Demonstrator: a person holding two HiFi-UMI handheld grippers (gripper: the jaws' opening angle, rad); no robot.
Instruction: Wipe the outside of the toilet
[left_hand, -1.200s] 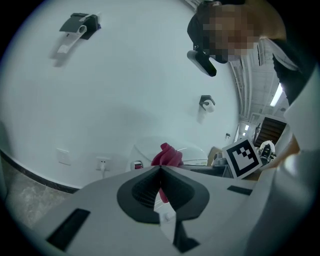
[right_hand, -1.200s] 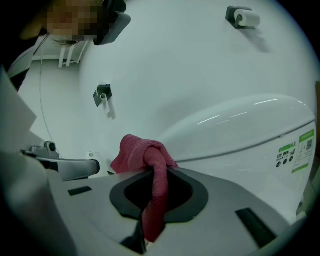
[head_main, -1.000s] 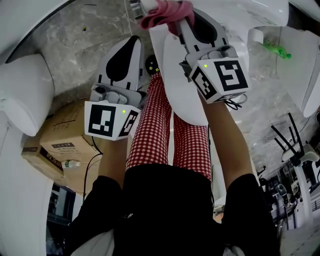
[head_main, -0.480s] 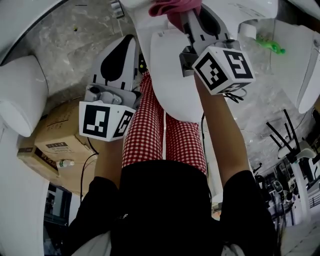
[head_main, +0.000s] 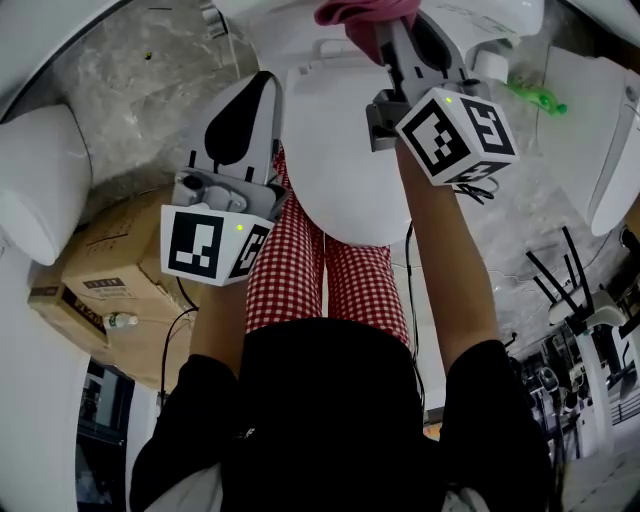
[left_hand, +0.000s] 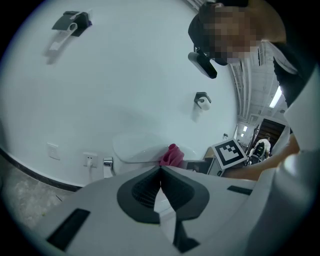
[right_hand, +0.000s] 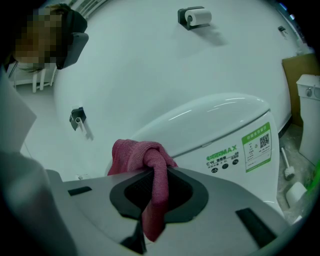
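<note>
Nearest, at left centre of the head view, the left gripper (head_main: 267, 85) hangs idle, its fingers (left_hand: 137, 192) pressed together on nothing. Beyond it, at the top of the frame, the right gripper (head_main: 392, 28) has its fingers (right_hand: 186, 194) clenched on a pink cloth (right_hand: 142, 152), which is bunched above the tips with a tail hanging between them. The cloth looks soft, light and limp, so it is best pinched at the bunch. It sits at the rear of the white toilet (head_main: 345, 150), whose glazed shell looks hard and slippery. Whether they touch I cannot tell.
</note>
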